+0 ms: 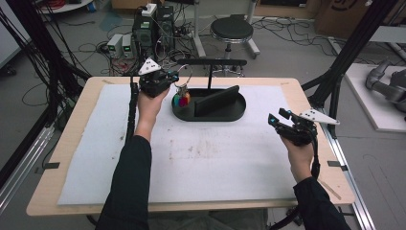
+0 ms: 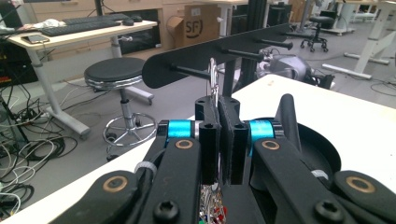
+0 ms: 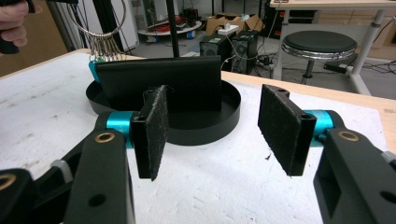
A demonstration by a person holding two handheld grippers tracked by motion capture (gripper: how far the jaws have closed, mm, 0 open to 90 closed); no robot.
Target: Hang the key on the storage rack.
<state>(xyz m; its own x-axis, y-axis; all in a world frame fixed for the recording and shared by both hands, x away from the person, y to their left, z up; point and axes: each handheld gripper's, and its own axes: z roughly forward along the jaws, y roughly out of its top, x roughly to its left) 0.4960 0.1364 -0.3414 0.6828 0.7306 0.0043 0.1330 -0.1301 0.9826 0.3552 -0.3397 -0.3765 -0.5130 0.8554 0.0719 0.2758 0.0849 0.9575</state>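
My left gripper [image 1: 175, 76] hangs over the left end of a black oval tray [image 1: 209, 116]. It is shut on a thin metal ring [image 2: 213, 77], which rises out from between the pads. Several colourful tags [image 1: 181, 99] dangle from the ring [image 1: 184, 80] down into the tray. Just beyond the ring, a black bar with pegs [image 2: 219, 51] stands on a post [image 1: 209, 76] behind the tray. My right gripper [image 1: 277, 116] hovers open over the white mat at the right, and nothing is between its pads [image 3: 154, 130]. It faces the tray [image 3: 205, 126] and the ring [image 3: 100, 28].
A black upright plate [image 1: 216, 100] leans inside the tray. The white mat [image 1: 191, 153] covers most of the wooden table [image 1: 72, 124]. Behind the table are a round stool [image 1: 231, 29], computer boxes [image 1: 153, 28] and loose cables on the floor.
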